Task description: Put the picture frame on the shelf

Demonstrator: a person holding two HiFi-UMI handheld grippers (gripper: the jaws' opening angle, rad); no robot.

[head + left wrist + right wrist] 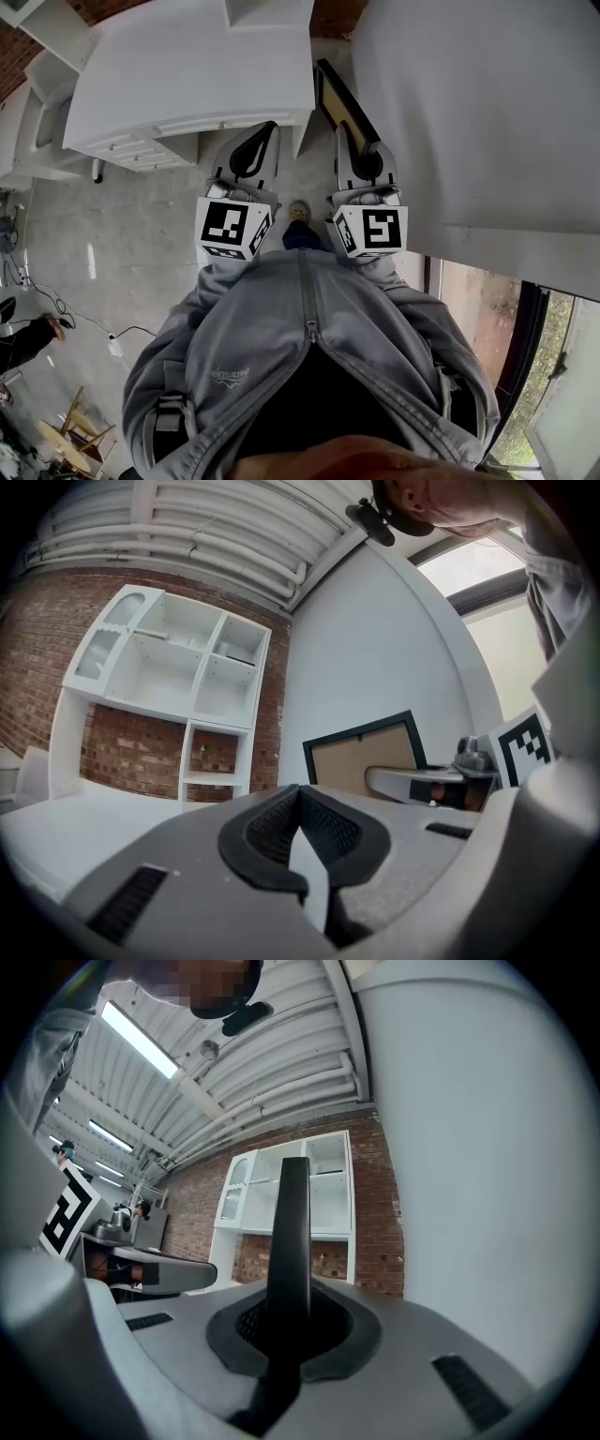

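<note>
Picture frame (343, 108) is extending lengthwise away from the right gripper (291, 1312), which is clamping its edge; the left gripper (300, 803) is sitting closed, empty.

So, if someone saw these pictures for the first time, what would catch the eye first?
The black picture frame stands out first, clamped edge-on in the right gripper. Next comes the white shelf unit against the brick wall ahead, and the left gripper, shut on nothing.
</note>
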